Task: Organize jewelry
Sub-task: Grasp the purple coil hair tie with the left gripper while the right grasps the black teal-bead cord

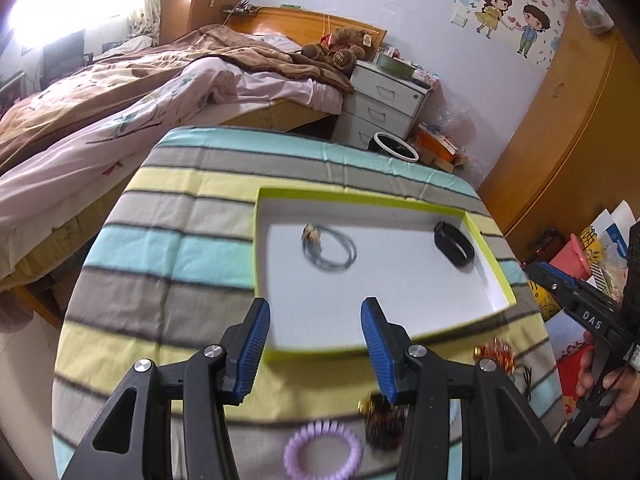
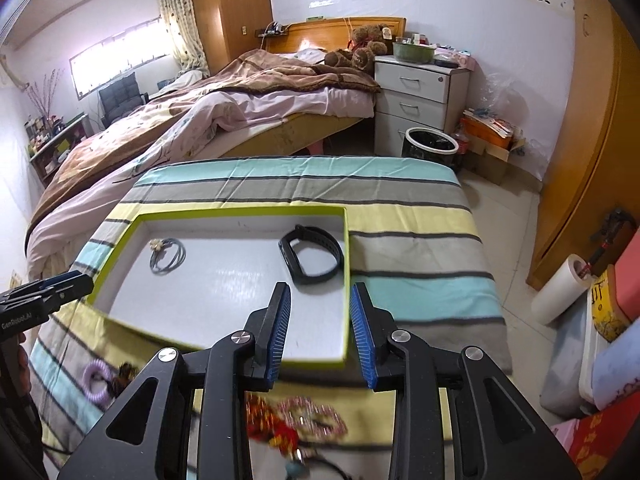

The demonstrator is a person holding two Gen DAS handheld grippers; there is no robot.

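A white tray with a lime-green rim (image 1: 360,196) (image 2: 240,211) lies on a striped tablecloth. In it are a grey hair tie with a charm (image 1: 330,249) (image 2: 168,257) and a black wristband (image 1: 454,244) (image 2: 312,258). My left gripper (image 1: 316,320) is open and empty over the tray's near edge. My right gripper (image 2: 320,304) is open and empty over the tray's near right corner. On the cloth in front lie a purple coil hair tie (image 1: 322,454) (image 2: 96,376), a dark brown scrunchie (image 1: 384,424), a red-gold ornament (image 1: 494,354) (image 2: 272,420) and a pink beaded piece (image 2: 316,416).
The table (image 2: 400,208) stands beside a bed (image 2: 240,92). A white drawer unit (image 2: 420,96) and a black bin (image 2: 430,146) stand beyond it. A wooden wardrobe (image 2: 580,140), a paper roll (image 2: 560,292) and boxes are at the right.
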